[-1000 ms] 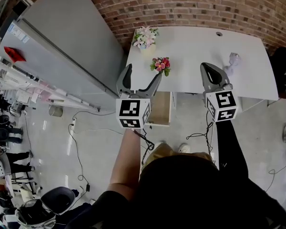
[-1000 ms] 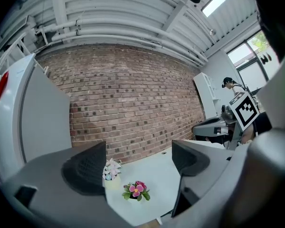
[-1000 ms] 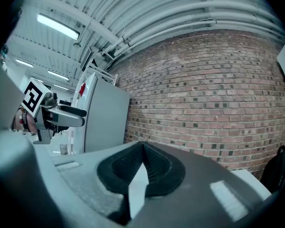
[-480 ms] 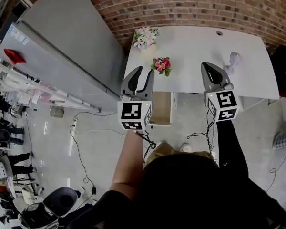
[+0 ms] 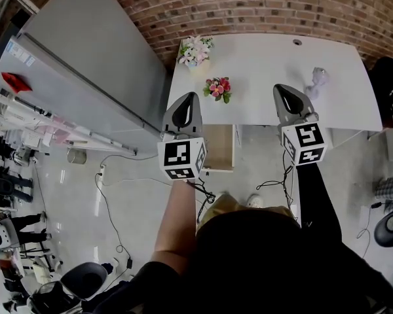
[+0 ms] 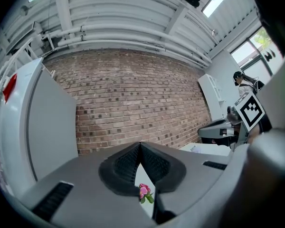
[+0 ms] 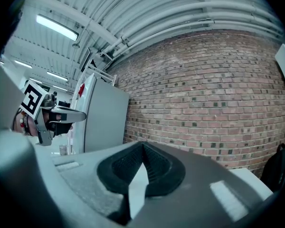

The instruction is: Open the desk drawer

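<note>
A white desk [image 5: 268, 64] stands against a brick wall in the head view. Below its front edge shows the tan drawer unit [image 5: 219, 148]. My left gripper [image 5: 190, 98] hovers level in front of the desk's left part, above the drawer unit; its jaws have just been closing and now meet with nothing between them. My right gripper [image 5: 280, 89] is shut and empty too, over the desk's front edge further right. In the left gripper view the pads [image 6: 152, 163] touch, and a pink posy [image 6: 143, 190] shows beyond them. The right gripper view shows its pads [image 7: 154, 167] pressed together.
On the desk sit a white flower bunch [image 5: 195, 50], a pink posy [image 5: 217, 87] and a pale crumpled object [image 5: 318, 77]. A tall grey cabinet [image 5: 85, 64] stands left of the desk. Cables [image 5: 111, 208] lie on the floor, and a dark chair [image 5: 390, 87] is at the right.
The left gripper's jaws went from wide open to half closed to fully shut, with nothing caught between them. Both grippers stayed in place.
</note>
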`<action>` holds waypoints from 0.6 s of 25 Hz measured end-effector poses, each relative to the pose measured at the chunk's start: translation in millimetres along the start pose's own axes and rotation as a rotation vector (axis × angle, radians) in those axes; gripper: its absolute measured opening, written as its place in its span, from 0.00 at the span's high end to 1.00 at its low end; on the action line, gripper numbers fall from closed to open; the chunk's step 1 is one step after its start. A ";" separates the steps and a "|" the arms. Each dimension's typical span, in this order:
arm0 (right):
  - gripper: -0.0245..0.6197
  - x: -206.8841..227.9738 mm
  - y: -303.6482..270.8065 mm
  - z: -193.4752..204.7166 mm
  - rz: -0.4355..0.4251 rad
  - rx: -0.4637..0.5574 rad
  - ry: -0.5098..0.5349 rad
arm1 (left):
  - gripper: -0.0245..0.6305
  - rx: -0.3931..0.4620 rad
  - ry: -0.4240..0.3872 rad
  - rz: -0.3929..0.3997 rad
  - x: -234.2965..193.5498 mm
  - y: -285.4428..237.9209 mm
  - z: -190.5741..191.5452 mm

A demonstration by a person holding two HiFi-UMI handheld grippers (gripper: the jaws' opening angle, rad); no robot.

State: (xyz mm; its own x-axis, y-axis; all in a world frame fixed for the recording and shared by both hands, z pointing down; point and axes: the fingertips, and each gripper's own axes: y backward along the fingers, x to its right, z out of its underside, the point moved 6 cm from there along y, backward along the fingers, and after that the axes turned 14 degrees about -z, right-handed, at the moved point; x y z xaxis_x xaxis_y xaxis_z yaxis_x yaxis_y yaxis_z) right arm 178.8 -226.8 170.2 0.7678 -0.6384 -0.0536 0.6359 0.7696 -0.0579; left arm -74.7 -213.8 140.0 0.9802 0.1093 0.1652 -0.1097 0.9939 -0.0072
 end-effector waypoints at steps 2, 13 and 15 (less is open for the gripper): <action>0.96 1.3 0.6 1.3 0.001 -0.004 0.001 | 0.95 -0.010 0.004 -0.004 -0.5 -1.3 1.8; 0.96 1.5 3.0 5.0 -0.004 -0.013 0.020 | 0.95 -0.025 0.018 -0.020 -5.1 -4.1 8.2; 0.96 2.3 3.3 6.6 -0.003 -0.017 0.017 | 0.95 -0.027 0.018 -0.019 -6.0 -5.1 9.2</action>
State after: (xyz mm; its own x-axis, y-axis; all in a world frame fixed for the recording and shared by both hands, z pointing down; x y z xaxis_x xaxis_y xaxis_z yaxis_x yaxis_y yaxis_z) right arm 183.1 -225.7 176.5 0.7643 -0.6409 -0.0706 0.6367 0.7675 -0.0750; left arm -81.5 -219.5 148.2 0.9848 0.0905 0.1481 -0.0868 0.9957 -0.0312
